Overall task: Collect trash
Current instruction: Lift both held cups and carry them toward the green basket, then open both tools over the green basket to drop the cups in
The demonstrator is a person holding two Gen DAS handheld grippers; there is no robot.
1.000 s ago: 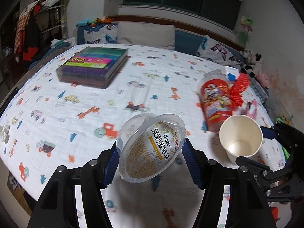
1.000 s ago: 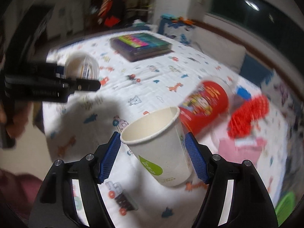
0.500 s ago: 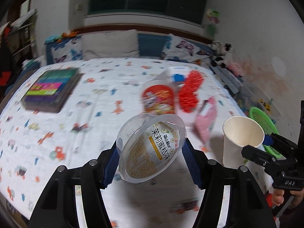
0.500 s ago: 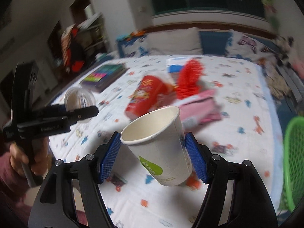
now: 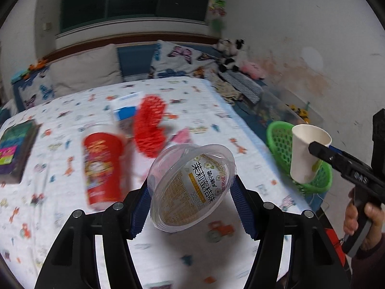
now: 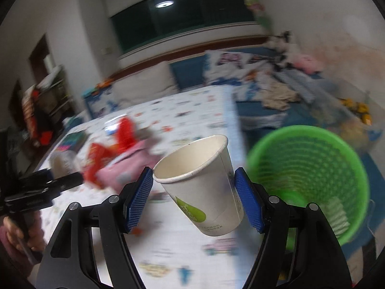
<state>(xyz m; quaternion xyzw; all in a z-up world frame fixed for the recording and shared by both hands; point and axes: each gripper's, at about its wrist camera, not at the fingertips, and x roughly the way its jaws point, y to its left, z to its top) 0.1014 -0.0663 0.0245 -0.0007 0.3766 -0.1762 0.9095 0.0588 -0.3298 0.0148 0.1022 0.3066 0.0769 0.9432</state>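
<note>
My left gripper (image 5: 192,204) is shut on a clear plastic jelly cup (image 5: 190,187) with a printed label, held above the bed's near edge. My right gripper (image 6: 195,202) is shut on a white paper cup (image 6: 204,187), open end up and tilted. The paper cup also shows in the left wrist view (image 5: 305,154), right in front of the green mesh basket (image 5: 281,144). In the right wrist view the green basket (image 6: 310,173) stands just right of the cup, beside the bed, with a pale item at its bottom.
On the patterned bed sheet (image 5: 72,168) lie a red snack canister (image 5: 103,166), a red honeycomb ornament (image 5: 149,125), a pink item (image 6: 125,168), a blue-white box (image 5: 127,110) and a dark book box (image 5: 14,149). Pillows and soft toys line the headboard.
Both grippers have swung right with their cups. The green basket has come into full view and now lies close to the paper cup. The book box has slid to the left edge.
</note>
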